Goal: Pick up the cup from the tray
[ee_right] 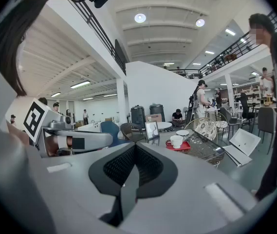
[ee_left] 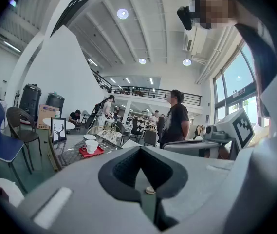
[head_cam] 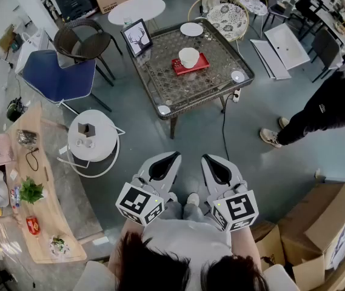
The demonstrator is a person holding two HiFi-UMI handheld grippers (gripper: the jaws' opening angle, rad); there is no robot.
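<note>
A white cup (head_cam: 188, 57) stands on a small red tray (head_cam: 190, 64) near the middle of a square glass-topped wicker table (head_cam: 160, 77). The cup (ee_left: 92, 146) and tray (ee_left: 90, 152) show small and far off in the left gripper view, and the cup (ee_right: 176, 141) on its tray (ee_right: 178, 146) likewise in the right gripper view. My left gripper (head_cam: 171, 157) and right gripper (head_cam: 207, 159) are held close to my body, well short of the table. Both are shut with nothing between the jaws.
On the table stand a framed deer picture (head_cam: 137, 37) and a white plate (head_cam: 191, 29). A small white round side table (head_cam: 91, 137) and a blue chair (head_cam: 60, 76) sit to the left. A person (head_cam: 324, 111) stands at the right. Cardboard boxes (head_cam: 324, 223) lie lower right.
</note>
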